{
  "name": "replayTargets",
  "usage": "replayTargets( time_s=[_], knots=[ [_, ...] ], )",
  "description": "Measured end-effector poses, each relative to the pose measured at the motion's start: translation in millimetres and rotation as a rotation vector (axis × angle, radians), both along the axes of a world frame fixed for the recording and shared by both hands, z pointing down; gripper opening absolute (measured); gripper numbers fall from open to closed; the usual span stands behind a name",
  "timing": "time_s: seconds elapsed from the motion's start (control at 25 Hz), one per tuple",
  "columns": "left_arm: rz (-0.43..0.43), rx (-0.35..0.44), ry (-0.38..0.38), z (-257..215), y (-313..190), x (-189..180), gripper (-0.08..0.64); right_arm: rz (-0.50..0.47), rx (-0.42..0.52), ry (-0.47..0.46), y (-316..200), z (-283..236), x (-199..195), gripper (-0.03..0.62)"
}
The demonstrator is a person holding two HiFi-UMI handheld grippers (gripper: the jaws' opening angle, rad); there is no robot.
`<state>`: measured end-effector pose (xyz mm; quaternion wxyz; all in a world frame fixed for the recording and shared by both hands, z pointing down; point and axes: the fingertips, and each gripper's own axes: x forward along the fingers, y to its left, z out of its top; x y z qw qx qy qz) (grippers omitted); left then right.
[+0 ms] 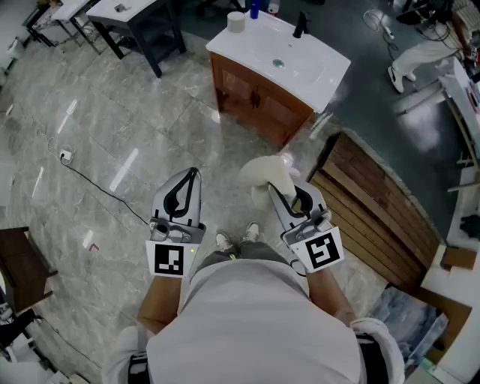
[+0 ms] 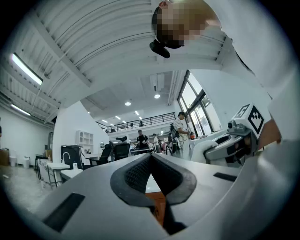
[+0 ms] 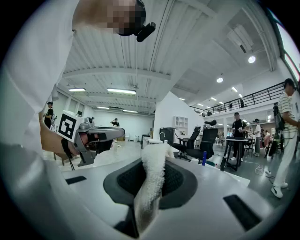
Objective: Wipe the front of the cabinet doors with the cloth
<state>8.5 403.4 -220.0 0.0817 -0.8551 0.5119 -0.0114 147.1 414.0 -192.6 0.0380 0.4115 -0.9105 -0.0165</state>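
Flooring (image 1: 112,135) of glossy grey stone surrounds the wooden cabinet (image 1: 259,105), which has a white sink top and paired doors facing the person. The right gripper (image 1: 283,193) is clamped on the fluffy white cloth (image 1: 268,174). The cloth's length runs along the jaws and bunches forward toward the cabinet, well apart from it. The left gripper (image 1: 192,177) has its jaws together and empty.

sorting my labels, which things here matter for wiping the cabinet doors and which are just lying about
For the job: cloth, clamped in the right gripper; cabinet doors under the basin.
Lying about: slatted wooden panel, floor cable, black table; left gripper shut, empty.
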Motion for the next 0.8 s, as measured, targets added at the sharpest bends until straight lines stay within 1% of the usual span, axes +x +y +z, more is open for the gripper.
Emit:
replayTargets(
  time_s=[0.12,0.24,0.36,0.44,0.6,0.72,0.8],
  knots=[
    [-0.011,-0.012,0.015,-0.8,2.8,7.0,0.018,-0.022,-0.01,0.0,3.9,-0.4,4.5,0.075],
    [-0.014,-0.014,-0.008,3.3,3.7,17.5,0.018,-0.046,-0.012,0.009,2.7,0.8,9.4,0.075],
    [-0.033,-0.019,0.007,5.8,4.7,24.4,0.018,-0.061,0.005,-0.012,3.5,-3.4,13.6,0.075],
    [-0.049,-0.024,0.008,6.8,8.2,31.0,0.018,-0.079,-0.009,-0.032,7.6,-2.5,21.3,0.075],
    [-0.06,0.001,-0.022,5.4,8.0,44.3,0.018,-0.109,-0.02,-0.025,6.1,7.7,35.5,0.075],
    [-0.069,0.009,-0.054,9.2,4.7,46.8,0.018,-0.124,-0.019,-0.014,3.2,17.1,38.4,0.075],
    [-0.078,0.019,-0.052,7.5,-0.2,44.8,0.018,-0.124,-0.027,-0.014,0.1,22.0,38.7,0.075]
  ],
)
